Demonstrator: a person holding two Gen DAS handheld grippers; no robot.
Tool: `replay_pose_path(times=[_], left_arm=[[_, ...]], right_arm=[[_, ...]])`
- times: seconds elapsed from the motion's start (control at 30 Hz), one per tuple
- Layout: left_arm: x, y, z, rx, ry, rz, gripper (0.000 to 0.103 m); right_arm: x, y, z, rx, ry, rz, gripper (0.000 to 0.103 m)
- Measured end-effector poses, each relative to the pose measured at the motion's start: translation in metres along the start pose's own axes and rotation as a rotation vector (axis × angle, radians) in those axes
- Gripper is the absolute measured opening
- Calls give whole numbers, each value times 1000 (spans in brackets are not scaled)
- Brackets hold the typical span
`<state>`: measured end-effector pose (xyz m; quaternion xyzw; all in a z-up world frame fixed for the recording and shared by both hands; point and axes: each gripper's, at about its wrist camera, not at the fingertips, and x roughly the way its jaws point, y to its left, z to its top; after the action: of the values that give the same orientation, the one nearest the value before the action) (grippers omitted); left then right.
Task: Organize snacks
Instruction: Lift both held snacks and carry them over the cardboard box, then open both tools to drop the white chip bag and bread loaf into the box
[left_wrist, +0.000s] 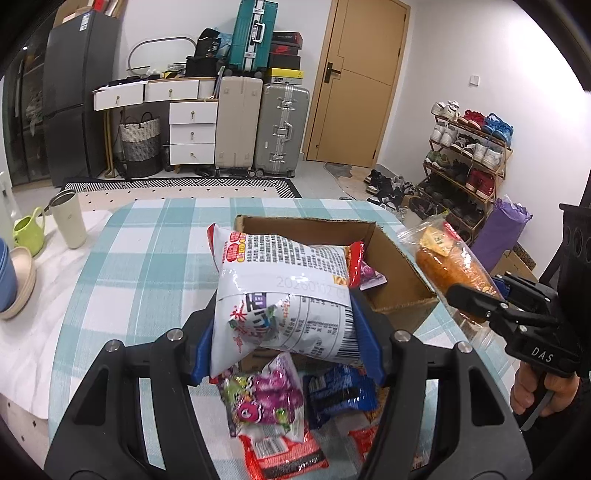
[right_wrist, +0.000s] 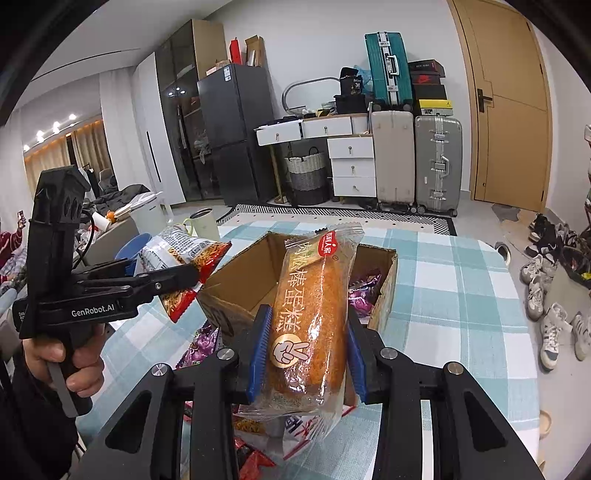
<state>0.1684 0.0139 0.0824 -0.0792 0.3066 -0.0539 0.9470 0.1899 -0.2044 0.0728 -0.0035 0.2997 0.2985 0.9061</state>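
My left gripper (left_wrist: 284, 328) is shut on a white and red snack bag (left_wrist: 284, 284), held in the air just in front of an open cardboard box (left_wrist: 399, 266) on the checked tablecloth. My right gripper (right_wrist: 306, 350) is shut on a wrapped orange cake roll (right_wrist: 314, 306), also lifted near the box (right_wrist: 236, 280). In the left wrist view the right gripper (left_wrist: 476, 299) and its cake roll (left_wrist: 447, 262) hover by the box's right side. In the right wrist view the left gripper (right_wrist: 162, 277) carries its bag (right_wrist: 181, 254) at the box's left. Purple packets (right_wrist: 362, 291) lie inside the box.
Loose snack packets (left_wrist: 273, 402) lie on the tablecloth (left_wrist: 147, 258) in front of the box, purple, blue and red. A cream tumbler (left_wrist: 68, 218), a green cup (left_wrist: 27, 230) and stacked bowls (left_wrist: 14, 280) stand at the table's left. Suitcases, drawers and a shoe rack line the room behind.
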Motion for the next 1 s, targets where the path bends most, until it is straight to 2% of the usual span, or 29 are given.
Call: replay_pose_path(times=[0.43,1.0], left_arm=[[42,-5,16,-1,41,-15,60],[109,0,30,33,102,36,60]], right_arm=[[32,-6,13,47,51,22,37],[81,-17,34,37,80,10,37]])
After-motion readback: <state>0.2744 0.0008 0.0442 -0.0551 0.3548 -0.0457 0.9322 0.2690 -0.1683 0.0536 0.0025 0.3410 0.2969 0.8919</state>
